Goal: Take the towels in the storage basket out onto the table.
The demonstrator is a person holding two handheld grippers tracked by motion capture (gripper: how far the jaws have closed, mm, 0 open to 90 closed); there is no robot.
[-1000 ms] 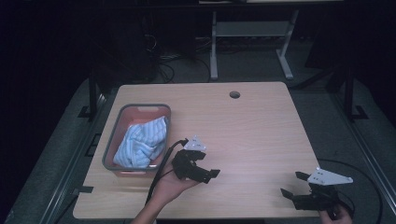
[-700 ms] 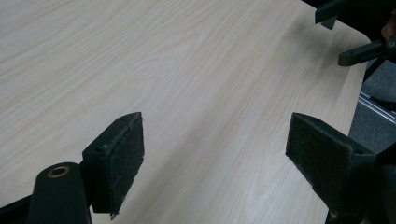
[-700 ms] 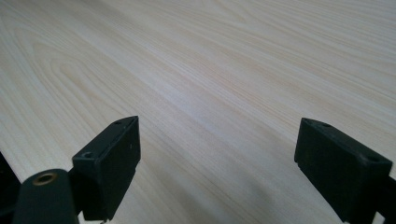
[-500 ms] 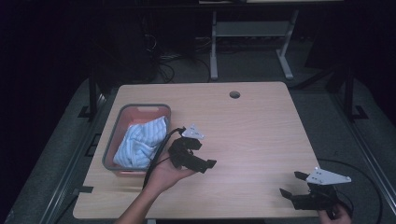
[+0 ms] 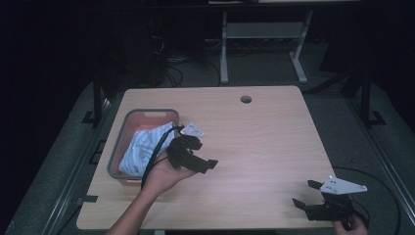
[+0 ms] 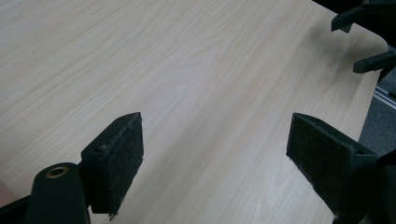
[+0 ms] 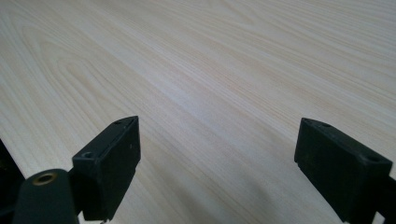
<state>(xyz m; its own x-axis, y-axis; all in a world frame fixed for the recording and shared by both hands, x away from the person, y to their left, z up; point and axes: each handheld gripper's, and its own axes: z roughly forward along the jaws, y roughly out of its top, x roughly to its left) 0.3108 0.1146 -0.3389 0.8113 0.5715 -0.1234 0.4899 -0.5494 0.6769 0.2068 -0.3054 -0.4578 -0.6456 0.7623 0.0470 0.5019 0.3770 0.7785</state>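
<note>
- High view: wooden table (image 5: pixel 274 147) with a round cable hole (image 5: pixel 245 99) near its far edge.
- Grey bin (image 5: pixel 128 117) with a reddish inside sits on the table's left part; a blue-and-white striped cloth (image 5: pixel 142 147) lies crumpled in it, filling most of the bin.
- Left gripper (image 5: pixel 203 165) is held in the person's left hand (image 5: pixel 164 174), just beside the bin's right rim, over bare wood. Its jaws point right, away from the bin. Its black cable crosses over the cloth's right edge.
- Left gripper view: left gripper (image 6: pixel 215 163) has its jaws wide apart, nothing between them, only table grain below. Cloth is apart from these jaws.
- Same view, top right corner: the other gripper's jaw tips are visible, far off at the table edge.
- Right gripper (image 5: pixel 306 196) is at the near right corner of the table, held in the right hand (image 5: pixel 350 225), well apart from bin and cloth. Grey three-cornered plate on top is plainly visible.
- Right gripper view: right gripper (image 7: pixel 217 158) has jaws spread wide, empty, low over bare wood.
- Neither gripper touches the cloth or the bin; whether the left cable rests on the cloth cannot be told.
</note>
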